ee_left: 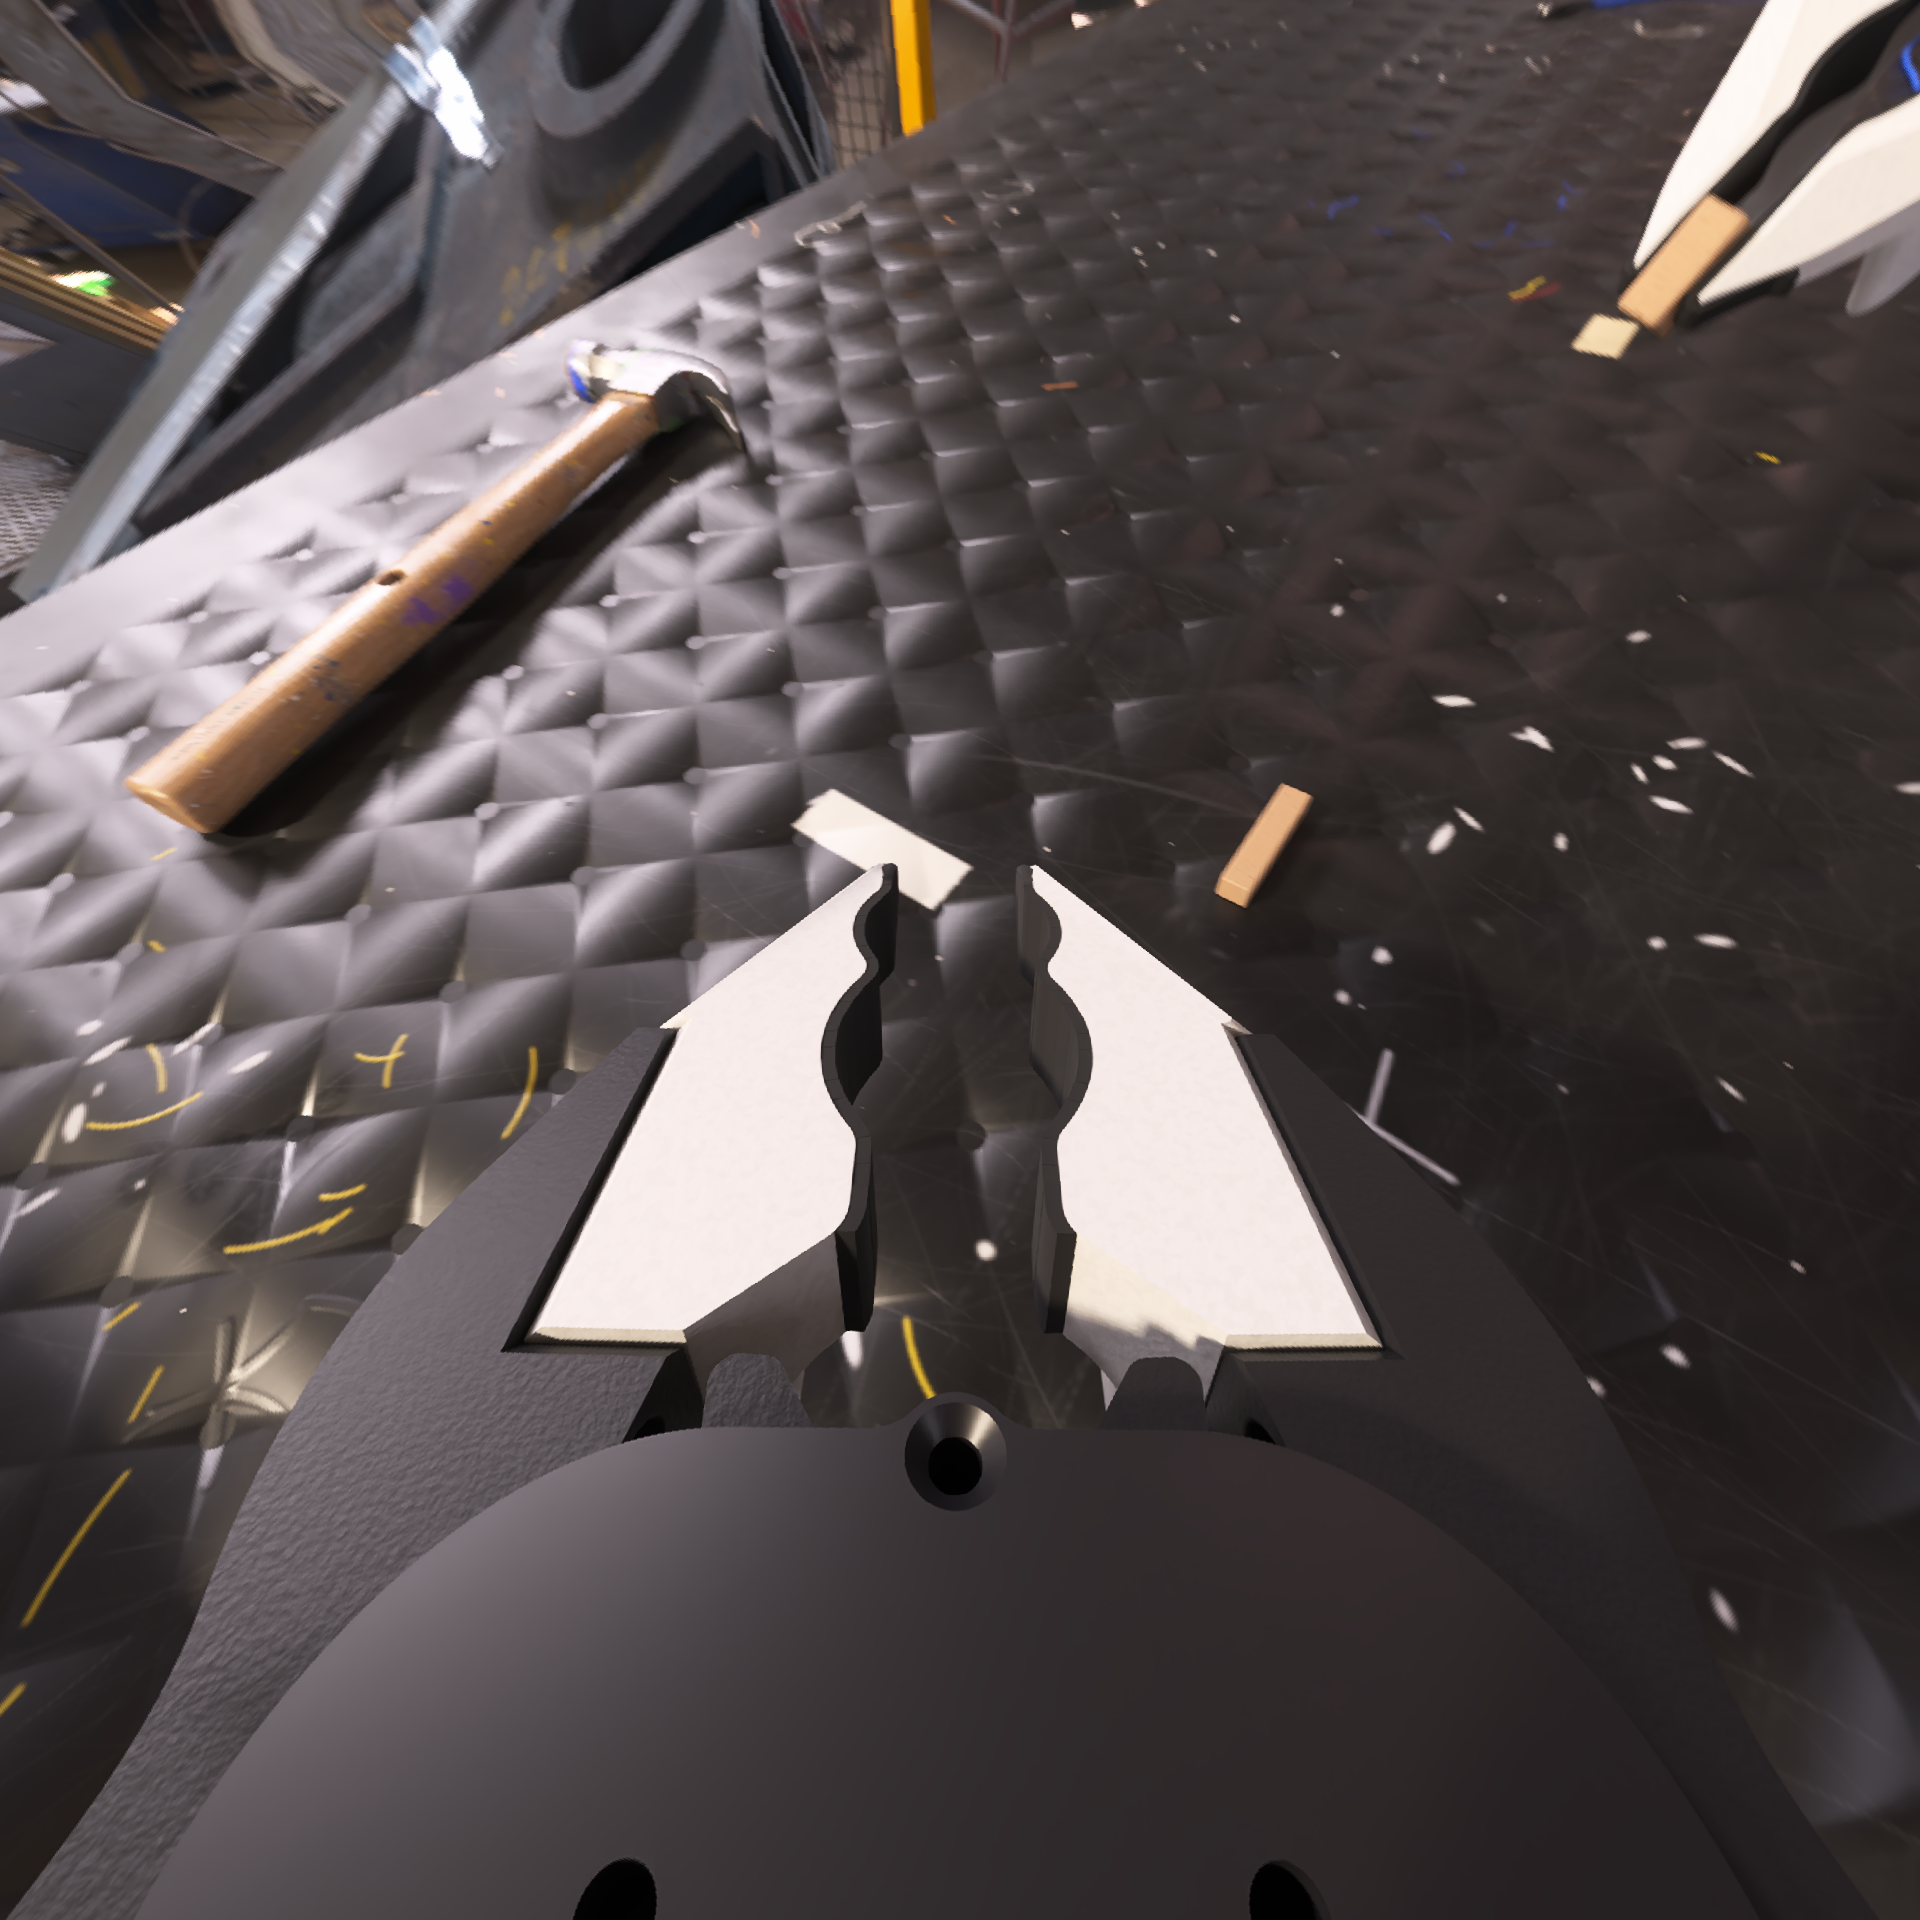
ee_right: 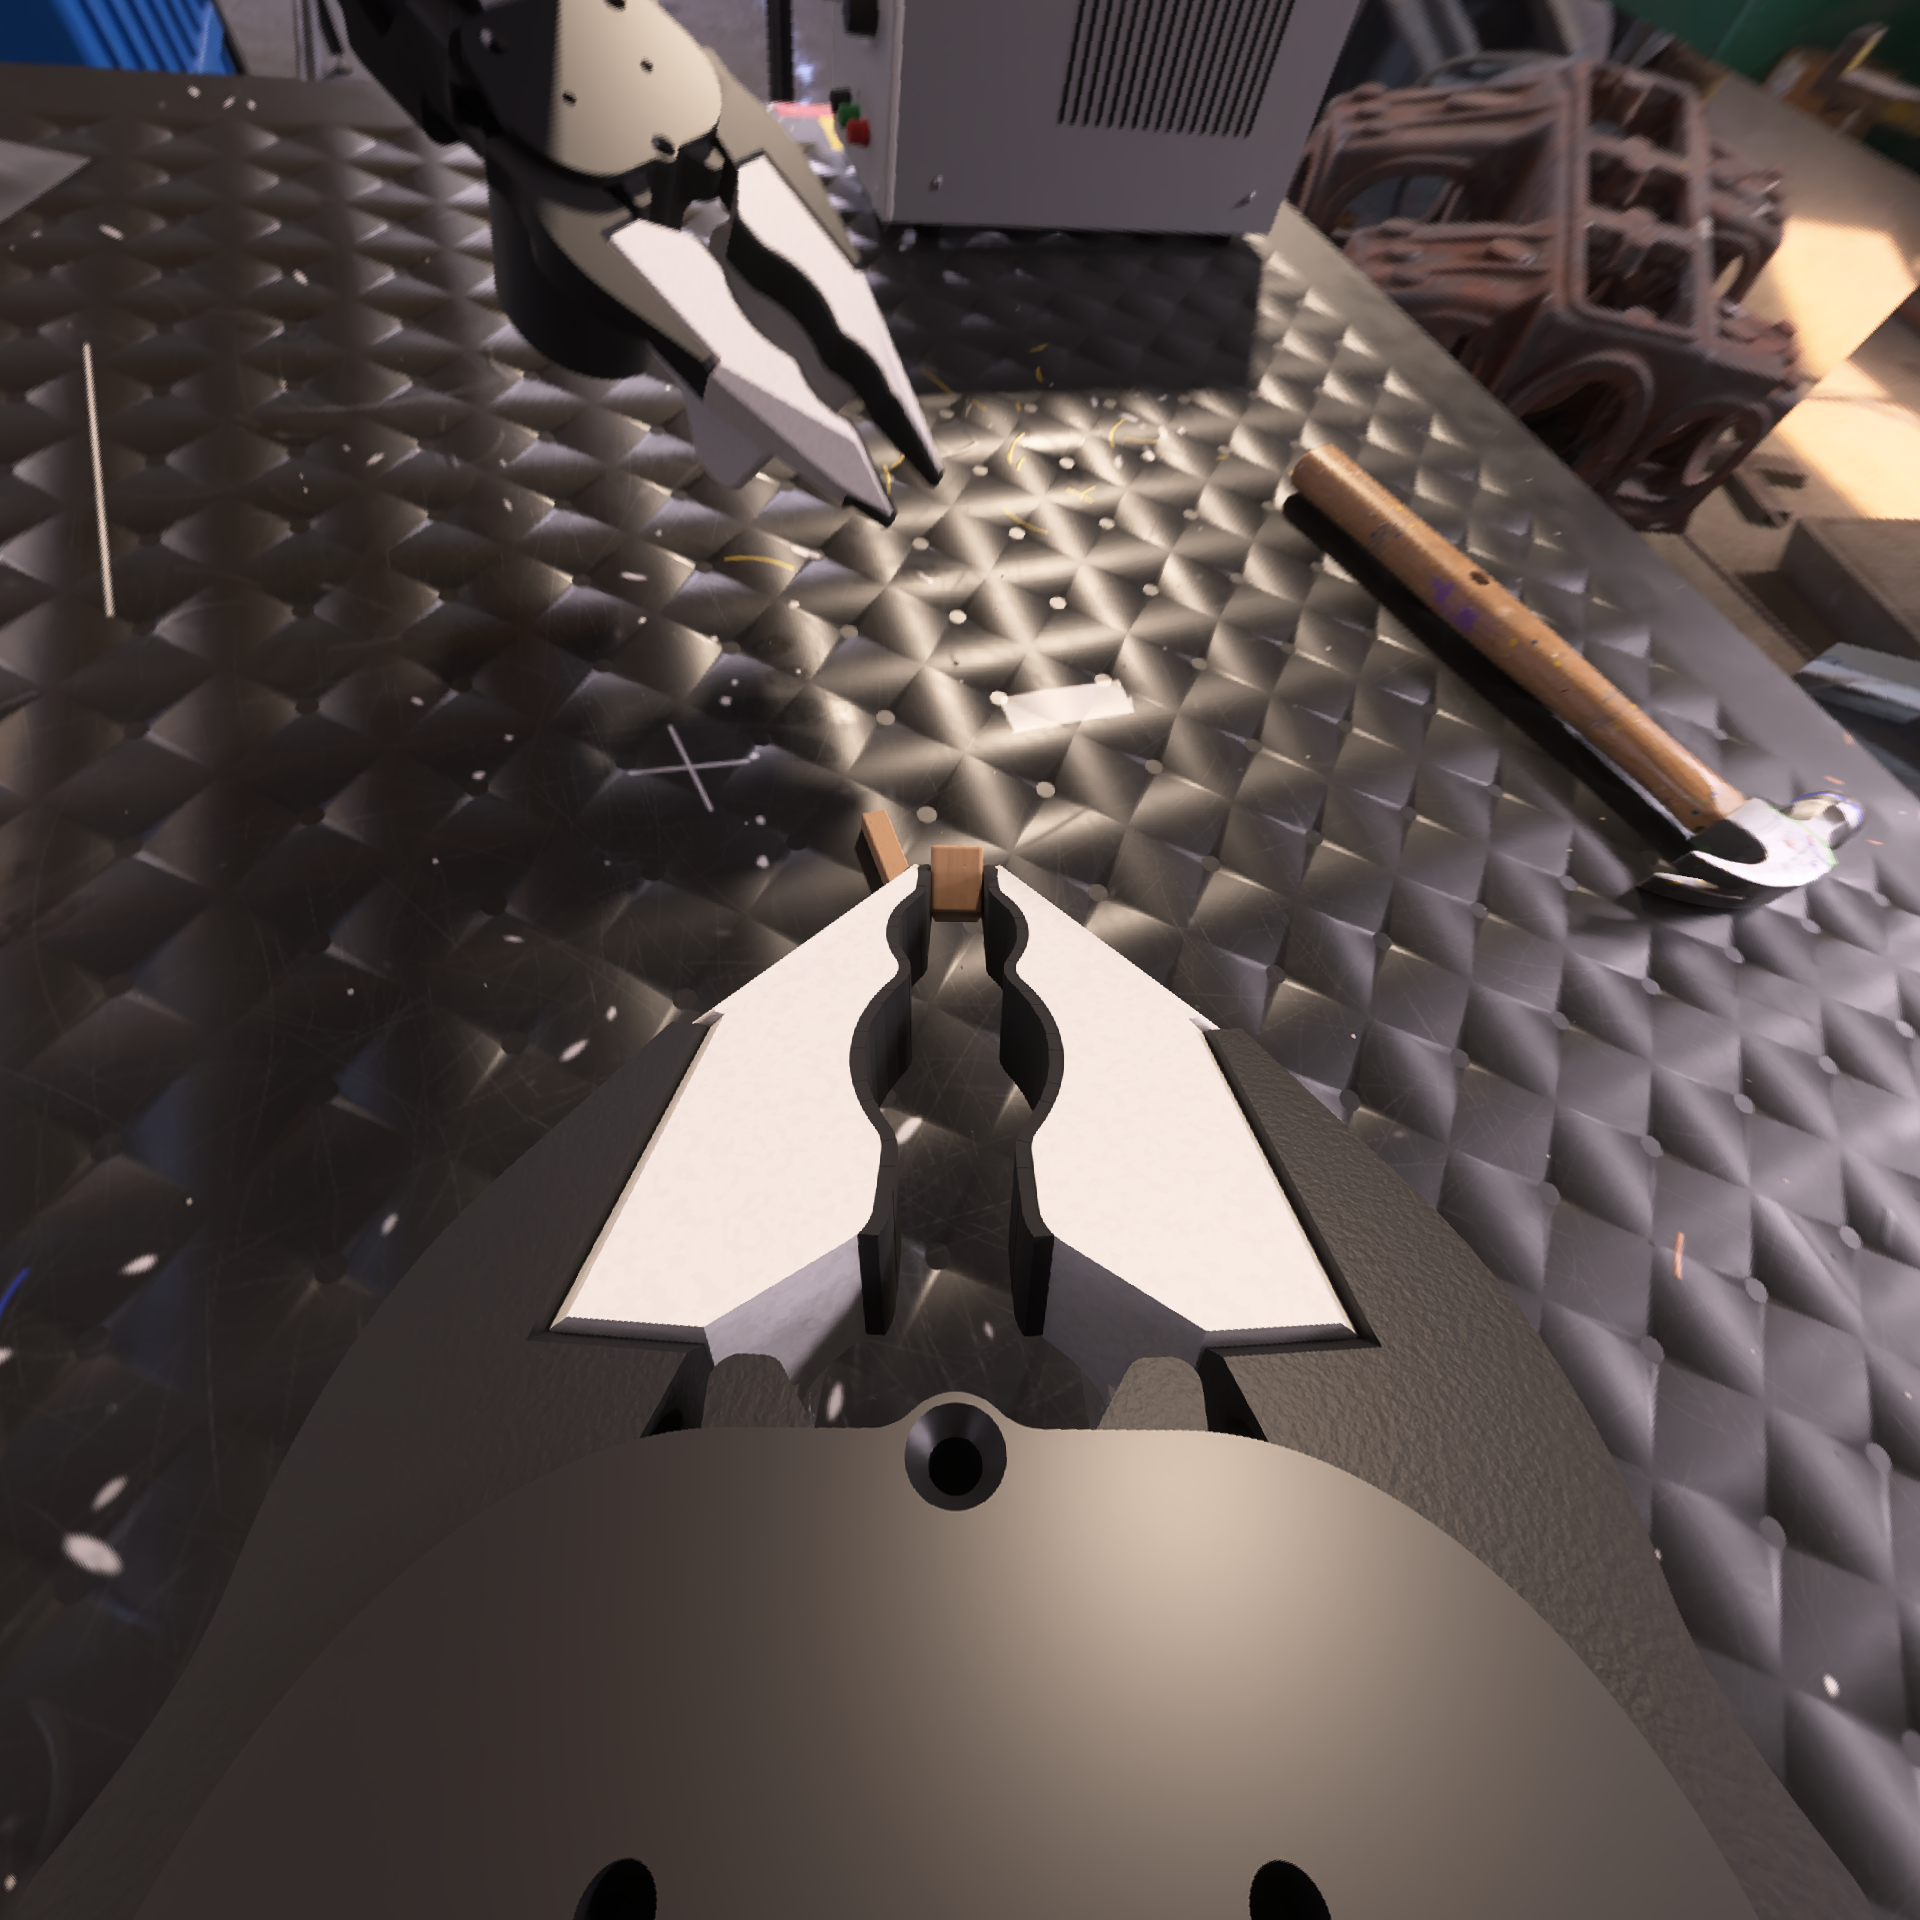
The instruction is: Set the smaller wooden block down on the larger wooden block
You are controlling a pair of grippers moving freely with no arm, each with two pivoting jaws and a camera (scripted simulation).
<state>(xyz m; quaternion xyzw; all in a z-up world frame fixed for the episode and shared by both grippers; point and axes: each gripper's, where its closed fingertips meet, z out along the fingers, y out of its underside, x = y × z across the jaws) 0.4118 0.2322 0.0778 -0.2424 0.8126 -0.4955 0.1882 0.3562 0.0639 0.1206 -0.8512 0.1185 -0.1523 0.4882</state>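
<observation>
While the right tongs (ee_right: pixel 954 878) grip one wooden block (ee_right: pixel 956 881), another block (ee_left: pixel 1263 844) lies on the worktop (ee_left: pixel 1143 540).
Left tongs (ee_left: pixel 956 883) hang narrowly parted, holding nothing.

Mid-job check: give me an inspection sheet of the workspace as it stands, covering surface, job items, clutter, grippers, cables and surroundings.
Surface: dark embossed diamond-pattern metal tabletop, scratched, flecked with pale and yellow shavings.
Job's things: gripped tan wooden block held at the fingertips; loose tan wooden block lies on the tabletop, well apart from it; not stacked.
Clutter: wooden-handled steel claw hammer; flat white patch; thin metal rod.
Grippers: left hand-held gripper open, empty; right hand-held gripper shut on the gripped block.
Cables: nothing seen.
Surroundings: grey machine cabinet; rusty brown metal casting.
</observation>
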